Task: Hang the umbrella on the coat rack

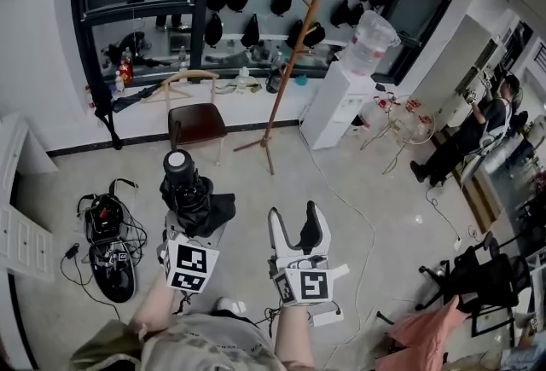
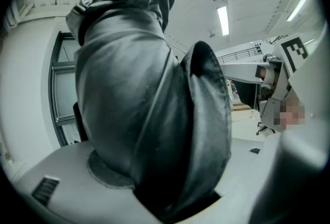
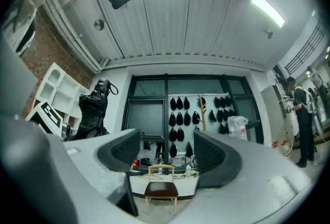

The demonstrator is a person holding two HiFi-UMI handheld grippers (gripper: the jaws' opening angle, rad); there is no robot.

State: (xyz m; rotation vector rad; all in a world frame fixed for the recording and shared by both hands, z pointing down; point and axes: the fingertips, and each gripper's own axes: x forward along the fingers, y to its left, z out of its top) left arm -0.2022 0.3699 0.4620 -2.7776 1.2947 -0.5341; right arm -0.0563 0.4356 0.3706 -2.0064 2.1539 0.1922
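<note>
Above the pale floor (image 1: 358, 182), left gripper (image 1: 193, 231) clamps the umbrella (image 1: 186, 188); right gripper (image 1: 296, 226) gapes.

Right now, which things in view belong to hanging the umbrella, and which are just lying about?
Job: umbrella, held in the jaws of the left gripper; coat rack; right gripper, jaws apart and empty.
Lying about: chair; water dispenser; cables and gear on the floor.
</note>
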